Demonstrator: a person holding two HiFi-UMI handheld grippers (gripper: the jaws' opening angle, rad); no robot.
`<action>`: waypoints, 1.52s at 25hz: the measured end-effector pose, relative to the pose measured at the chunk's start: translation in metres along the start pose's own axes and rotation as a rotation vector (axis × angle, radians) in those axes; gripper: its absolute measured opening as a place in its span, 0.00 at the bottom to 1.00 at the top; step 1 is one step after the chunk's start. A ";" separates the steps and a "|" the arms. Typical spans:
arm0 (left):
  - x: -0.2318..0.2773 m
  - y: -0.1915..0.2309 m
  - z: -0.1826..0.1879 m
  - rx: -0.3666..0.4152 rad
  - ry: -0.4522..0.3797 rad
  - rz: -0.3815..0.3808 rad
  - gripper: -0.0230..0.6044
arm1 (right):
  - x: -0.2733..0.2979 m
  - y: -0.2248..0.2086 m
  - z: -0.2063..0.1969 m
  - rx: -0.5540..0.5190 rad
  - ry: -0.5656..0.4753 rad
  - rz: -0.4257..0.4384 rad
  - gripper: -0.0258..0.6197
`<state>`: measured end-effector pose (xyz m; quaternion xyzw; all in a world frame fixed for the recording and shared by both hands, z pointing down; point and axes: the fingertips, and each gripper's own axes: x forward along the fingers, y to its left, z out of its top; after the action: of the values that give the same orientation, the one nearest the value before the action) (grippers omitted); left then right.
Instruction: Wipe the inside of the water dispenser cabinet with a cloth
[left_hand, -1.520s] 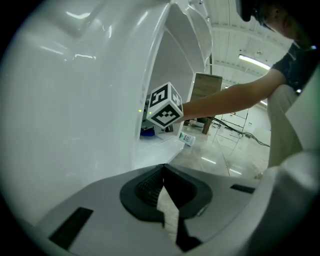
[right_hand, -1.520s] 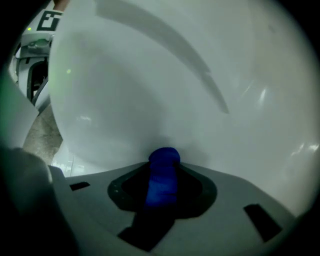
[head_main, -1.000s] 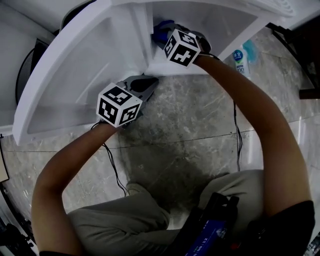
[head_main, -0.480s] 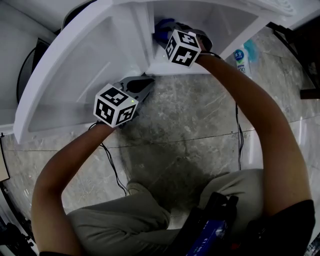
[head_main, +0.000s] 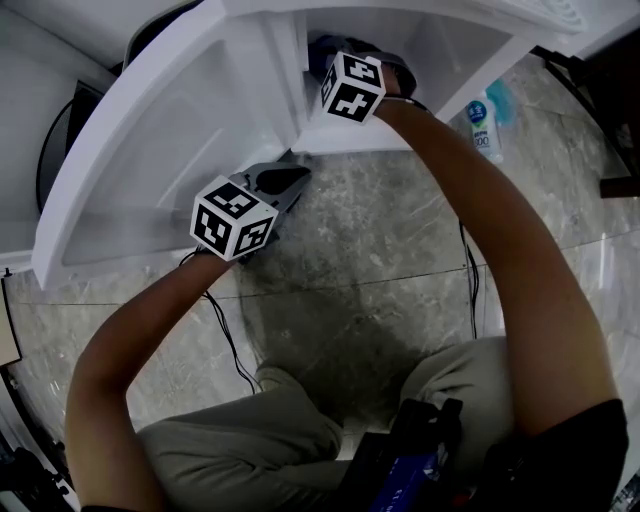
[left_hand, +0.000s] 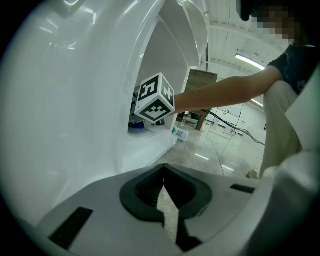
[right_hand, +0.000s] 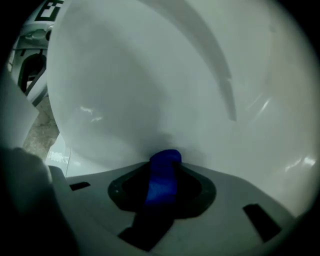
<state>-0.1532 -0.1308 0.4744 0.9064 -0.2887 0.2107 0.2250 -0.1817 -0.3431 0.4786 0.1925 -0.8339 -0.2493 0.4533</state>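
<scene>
The white water dispenser cabinet (head_main: 445, 45) stands open, its door (head_main: 150, 150) swung out to the left. My right gripper (right_hand: 165, 159) reaches inside and is shut on a blue cloth (right_hand: 162, 180), whose bunched end presses against the white inner wall (right_hand: 150, 75). In the head view only its marker cube (head_main: 352, 87) and a dark blue bit of cloth (head_main: 322, 52) show. My left gripper (head_main: 296, 176) sits low by the door's bottom edge. Its jaws meet at the tips with nothing between them (left_hand: 162, 169), and the door panel (left_hand: 75, 100) is just to their left.
A small bottle with a blue and white label (head_main: 482, 122) lies on the marble floor right of the cabinet and also shows as a bottle (left_hand: 179, 134) in the left gripper view. Thin cables (head_main: 225, 340) run across the floor. The person's knees (head_main: 250, 430) are below.
My right gripper has slid a little up and left, deeper into the cabinet, with the cloth. The left gripper has stayed near the door's edge.
</scene>
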 end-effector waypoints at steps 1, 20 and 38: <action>0.000 -0.001 0.003 -0.002 -0.006 -0.001 0.05 | -0.001 0.002 0.001 0.021 0.003 0.007 0.20; 0.020 -0.057 0.068 0.007 -0.077 -0.074 0.05 | -0.181 -0.083 0.087 0.598 -0.647 -0.287 0.20; 0.012 -0.051 0.055 -0.020 -0.059 -0.053 0.05 | -0.182 -0.138 0.106 0.721 -0.771 -0.497 0.20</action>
<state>-0.0983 -0.1279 0.4213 0.9173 -0.2732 0.1748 0.2308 -0.1654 -0.3289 0.2275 0.4200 -0.9006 -0.1009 -0.0492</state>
